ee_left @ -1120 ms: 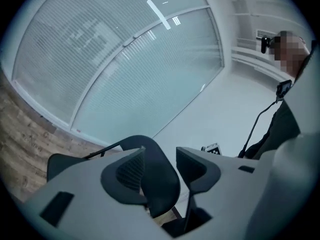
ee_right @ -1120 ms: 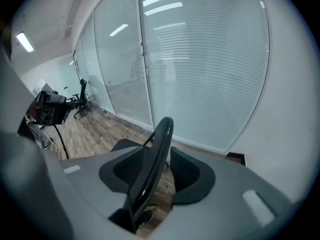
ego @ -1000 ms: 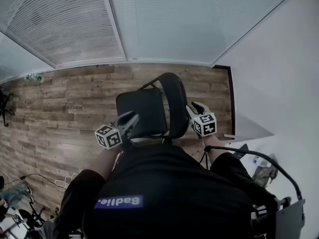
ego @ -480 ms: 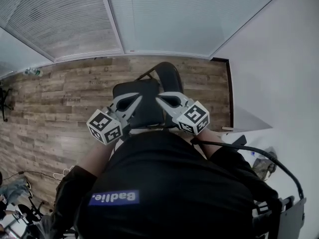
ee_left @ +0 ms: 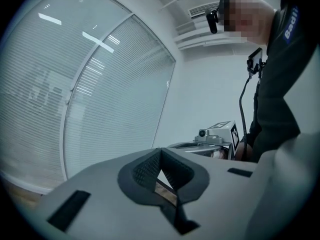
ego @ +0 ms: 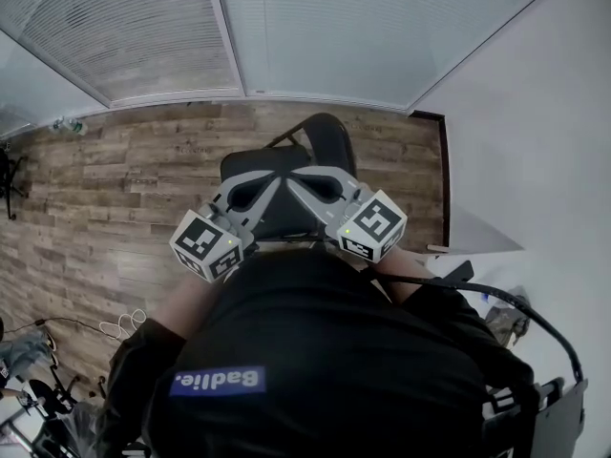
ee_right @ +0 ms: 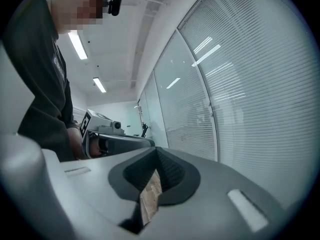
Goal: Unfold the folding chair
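The black folding chair (ego: pixel 329 139) stands opened out on the wood floor, its seat level and its backrest toward the window wall. Both grippers hang in the air in front of the person's chest, above the seat and clear of the chair. My left gripper (ego: pixel 274 183) is shut with nothing between its jaws, and points up and to the right in the head view. My right gripper (ego: pixel 300 176) is shut and empty too, and its tips nearly meet the left ones. The left gripper view shows its own closed tips (ee_left: pixel 160 150) and the right gripper (ee_left: pixel 216 138) beyond. The right gripper view shows its closed tips (ee_right: pixel 157 151) and the left gripper (ee_right: pixel 107 130).
A glass wall with blinds (ego: pixel 315 36) runs behind the chair, and a white wall (ego: pixel 535 141) closes the right side. A bottle (ego: pixel 63 125) stands at the floor's far left. Cables (ego: pixel 122 324) lie on the floor at lower left, and gear with a cable (ego: pixel 535 389) is at lower right.
Both grippers have left the chair's sides, risen and swung toward each other until their tips nearly meet. Their jaws have closed. The chair has stayed where it was.
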`<state>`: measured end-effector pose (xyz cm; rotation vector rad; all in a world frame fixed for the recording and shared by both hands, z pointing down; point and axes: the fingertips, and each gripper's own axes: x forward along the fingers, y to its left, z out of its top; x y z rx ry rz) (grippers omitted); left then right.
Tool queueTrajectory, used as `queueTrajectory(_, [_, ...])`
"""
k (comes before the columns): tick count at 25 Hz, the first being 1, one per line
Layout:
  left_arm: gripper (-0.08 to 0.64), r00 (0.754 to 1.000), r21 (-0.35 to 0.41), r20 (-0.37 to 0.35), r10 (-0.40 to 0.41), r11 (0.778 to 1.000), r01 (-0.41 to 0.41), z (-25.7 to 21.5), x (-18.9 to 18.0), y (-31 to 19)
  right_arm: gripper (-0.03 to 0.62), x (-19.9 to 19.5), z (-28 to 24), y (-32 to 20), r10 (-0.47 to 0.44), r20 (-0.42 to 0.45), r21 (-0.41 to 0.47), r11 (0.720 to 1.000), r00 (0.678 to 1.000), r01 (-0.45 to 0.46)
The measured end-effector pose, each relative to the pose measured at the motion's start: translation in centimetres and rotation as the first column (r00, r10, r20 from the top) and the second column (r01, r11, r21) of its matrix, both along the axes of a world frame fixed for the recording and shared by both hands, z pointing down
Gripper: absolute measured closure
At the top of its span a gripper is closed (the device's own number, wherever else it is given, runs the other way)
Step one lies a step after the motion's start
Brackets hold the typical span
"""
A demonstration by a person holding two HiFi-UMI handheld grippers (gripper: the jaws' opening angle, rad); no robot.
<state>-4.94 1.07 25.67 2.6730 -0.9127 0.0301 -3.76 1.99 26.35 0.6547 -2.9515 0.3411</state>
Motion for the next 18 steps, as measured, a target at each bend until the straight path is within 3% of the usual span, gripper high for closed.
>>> queueTrajectory(9, [0.555,0.999,-0.037,-0.028,-0.037,0.999,0.036,0.3,-0.2,0.3,0.591,0.6,0.5,0.1,0.02,-0.004,-0.027,0.999,1.0,-0.02])
queueTrajectory(18, [0.555,1.0,-0.063,-0.021,-0.024,0.998,0.023,1.2,0.1,1.4,0.591,1.1,0.8,0.6,0.022,-0.021,-0.039,0.999,1.0,-0.023])
